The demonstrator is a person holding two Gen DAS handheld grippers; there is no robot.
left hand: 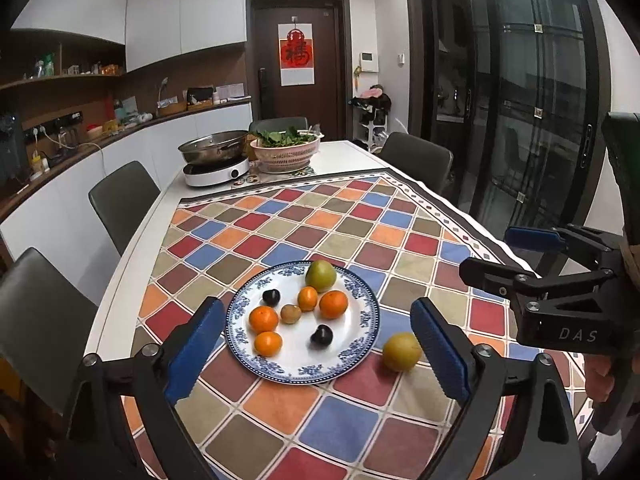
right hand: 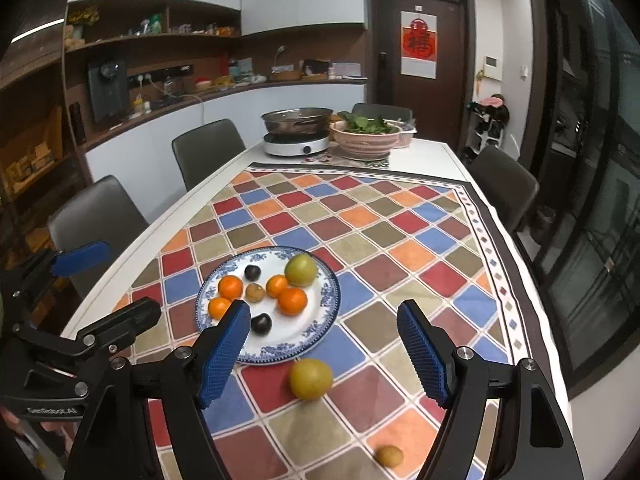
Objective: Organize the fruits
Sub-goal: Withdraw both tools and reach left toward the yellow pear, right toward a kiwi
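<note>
Left claw [left hand: 318,350] wide open (empty), right claw [right hand: 324,350] likewise, above tablecloth [right hand: 400,240]

Place: a home kitchen and dining room, seen across a long white dining table [left hand: 352,152].
Table setting: a checked tablecloth [left hand: 320,216] in red, blue, orange and tan covers the near end; dark upholstered chairs [left hand: 124,200] line the sides.
Cooking gear: a steel pan [left hand: 214,146] sits on a white induction hob [left hand: 216,172], beside a pink colander of leafy greens [left hand: 286,148].
Food: a blue-patterned plate [left hand: 360,328] holds fruit.
Storage: white wall cabinets [left hand: 184,12], wooden shelves [right hand: 152,36] of packets and bottles, a curved counter [right hand: 224,92] with sockets and small appliances.
Domestic signs: a red paper calendar hanging [left hand: 296,54] on the brown entrance door [left hand: 320,92]; dark glass sliding doors [left hand: 520,100] at right.
</note>
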